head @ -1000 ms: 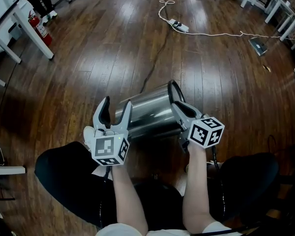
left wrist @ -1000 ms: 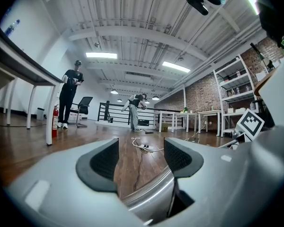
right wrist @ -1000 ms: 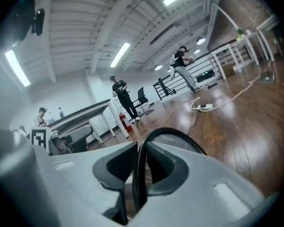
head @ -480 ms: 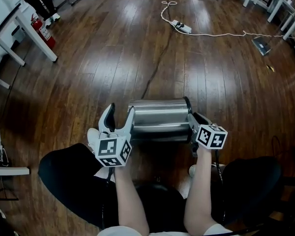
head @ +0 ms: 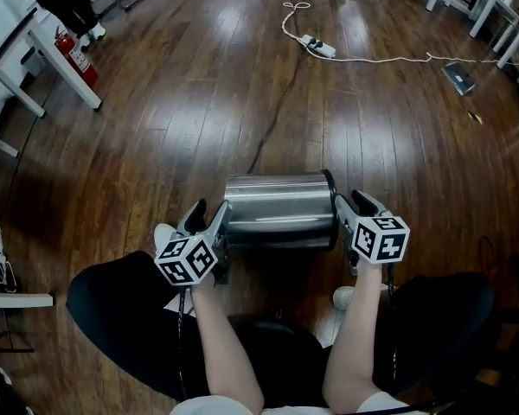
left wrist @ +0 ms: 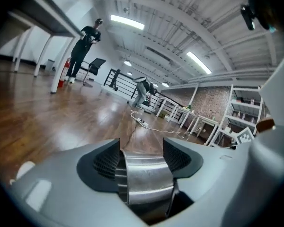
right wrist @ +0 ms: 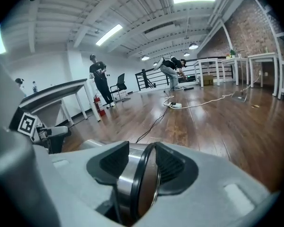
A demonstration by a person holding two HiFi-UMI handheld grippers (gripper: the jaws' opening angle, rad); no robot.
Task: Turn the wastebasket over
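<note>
"Where's the bin?"

"The brushed-steel cylindrical wastebasket (head: 281,206) lies on its side on the glossy dark plank floor (head: 199,102), stretched from one pair of jaws to the other."

"And the jaws?"

"The left gripper (head: 211,211) is wide and closing, with the smooth steel end between its jaws. The right gripper (head: 352,201) is opening around the black-ringed rim (head: 329,188). Both forearms reach forward, tilted down."

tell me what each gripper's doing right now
left gripper: open, closing round the basket at its base end
right gripper: opening, basket rim between its jaws
</note>
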